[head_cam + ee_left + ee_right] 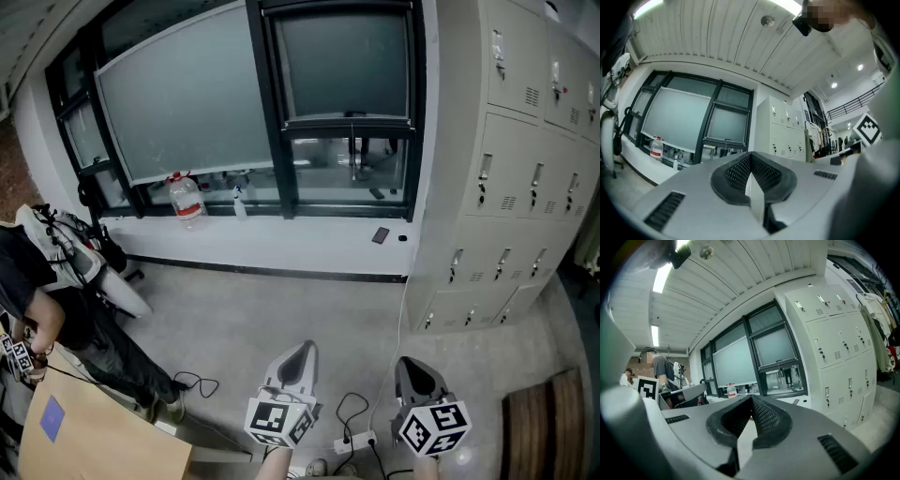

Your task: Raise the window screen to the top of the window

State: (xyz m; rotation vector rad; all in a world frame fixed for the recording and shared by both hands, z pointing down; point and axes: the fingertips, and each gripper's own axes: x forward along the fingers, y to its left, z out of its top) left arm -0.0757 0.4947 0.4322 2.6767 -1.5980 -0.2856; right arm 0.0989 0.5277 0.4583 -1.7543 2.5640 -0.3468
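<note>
The black-framed window fills the far wall. In its right pane the grey window screen [342,61] covers the upper part, and its bottom bar [349,123] sits well above the sill. The screen also shows in the left gripper view [725,123] and in the right gripper view [777,345]. My left gripper [302,354] and right gripper [412,370] hang side by side low in the head view, over the floor and far short of the window. Both are shut with nothing between their jaws, as their own views show for the left gripper [751,157] and the right gripper [751,399].
On the white sill [281,239] stand a water bottle [187,200], a small spray bottle [239,202] and a phone [380,235]. Grey lockers [525,169] line the right wall. A person [37,309] and a cardboard box [94,431] are at the left. Cables and a power strip [354,439] lie on the floor.
</note>
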